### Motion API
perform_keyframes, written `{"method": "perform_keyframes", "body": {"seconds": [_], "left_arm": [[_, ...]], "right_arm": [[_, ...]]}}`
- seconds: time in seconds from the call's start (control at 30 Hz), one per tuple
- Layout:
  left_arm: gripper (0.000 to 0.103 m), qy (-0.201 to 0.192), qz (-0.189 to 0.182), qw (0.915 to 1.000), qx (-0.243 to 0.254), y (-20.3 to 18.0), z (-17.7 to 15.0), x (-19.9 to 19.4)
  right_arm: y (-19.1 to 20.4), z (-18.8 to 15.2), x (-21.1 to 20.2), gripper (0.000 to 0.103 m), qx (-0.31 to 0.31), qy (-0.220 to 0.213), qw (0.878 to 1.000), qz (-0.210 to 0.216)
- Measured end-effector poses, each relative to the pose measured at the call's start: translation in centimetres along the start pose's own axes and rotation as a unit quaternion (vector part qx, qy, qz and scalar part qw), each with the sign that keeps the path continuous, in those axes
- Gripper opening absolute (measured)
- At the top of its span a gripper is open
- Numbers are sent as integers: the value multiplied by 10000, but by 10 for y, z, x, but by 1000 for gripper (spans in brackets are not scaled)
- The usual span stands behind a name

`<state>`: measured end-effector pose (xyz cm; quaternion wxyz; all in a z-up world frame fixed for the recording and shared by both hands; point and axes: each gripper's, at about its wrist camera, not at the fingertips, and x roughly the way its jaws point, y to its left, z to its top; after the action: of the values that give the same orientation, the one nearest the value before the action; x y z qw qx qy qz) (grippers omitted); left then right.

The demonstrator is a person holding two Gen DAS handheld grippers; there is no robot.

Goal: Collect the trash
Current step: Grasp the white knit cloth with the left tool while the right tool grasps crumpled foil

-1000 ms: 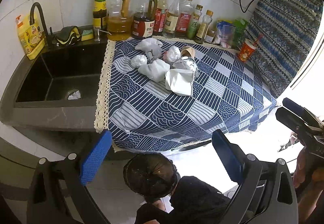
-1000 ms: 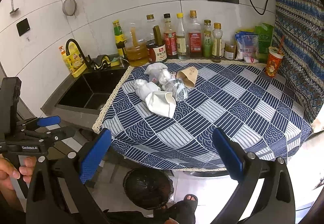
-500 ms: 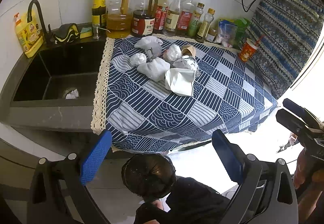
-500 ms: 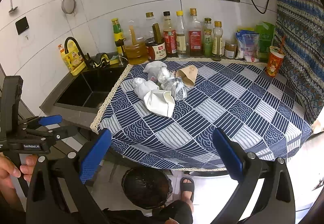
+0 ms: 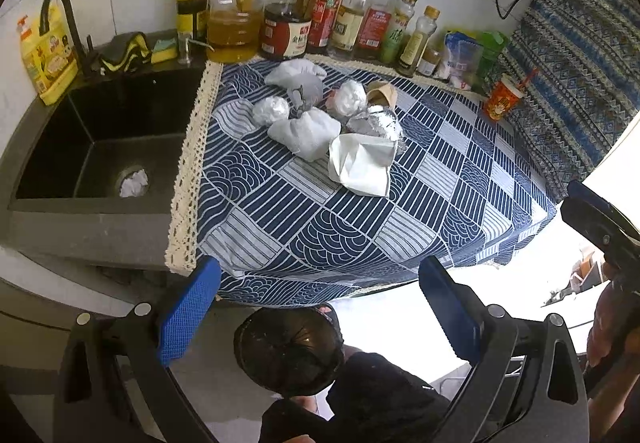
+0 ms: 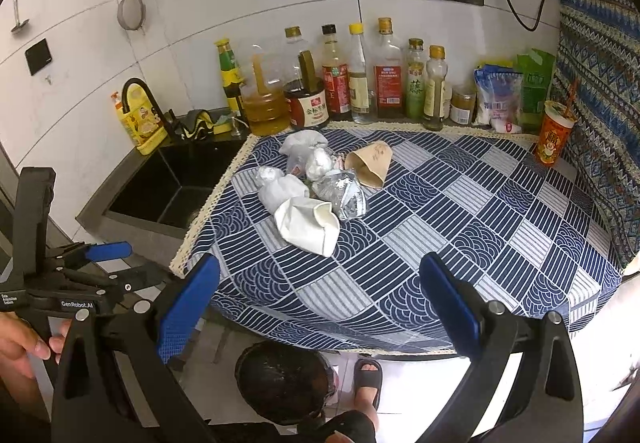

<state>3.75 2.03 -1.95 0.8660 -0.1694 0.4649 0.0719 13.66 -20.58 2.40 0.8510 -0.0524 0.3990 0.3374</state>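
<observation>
Basically nothing's been collected yet: the trash pile (image 6: 316,187) is left untouched mid-counter, the bin (image 6: 284,383) sits below, and both the left gripper (image 5: 320,319) and right gripper (image 6: 320,315) are held wide, empty.

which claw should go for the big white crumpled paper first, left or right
Probably the right claw. Both are open, empty and short of the table, but in its view the white crumpled paper lies almost straight ahead. The left claw stands over by the sink corner.

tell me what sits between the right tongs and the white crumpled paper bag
Only bare blue patterned tablecloth lies between the right tongs and the white paper bag, seen in the right wrist view.
</observation>
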Motion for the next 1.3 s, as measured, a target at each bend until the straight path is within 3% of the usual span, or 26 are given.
{"method": "perform_keyframes", "body": {"seconds": [0.3,0.47,0.67,0.97,1.3], "left_arm": [[96,420,-487,9958,-644,20,28,47],[96,486,-922,9845,-1409,38,47,69],[96,652,-904,9784,-1742,47,74,100],[96,866,-853,9587,-2573,73,103,154],[95,1168,-828,9478,-2850,74,126,198]], "right_arm": [[-33,15,44,99,400,273,9980,413],[-53,28,75,99,551,492,9953,619],[-76,46,119,99,690,734,9906,929],[-96,67,189,98,768,1358,9784,1355],[-103,85,258,92,782,1865,9597,1953]]}}
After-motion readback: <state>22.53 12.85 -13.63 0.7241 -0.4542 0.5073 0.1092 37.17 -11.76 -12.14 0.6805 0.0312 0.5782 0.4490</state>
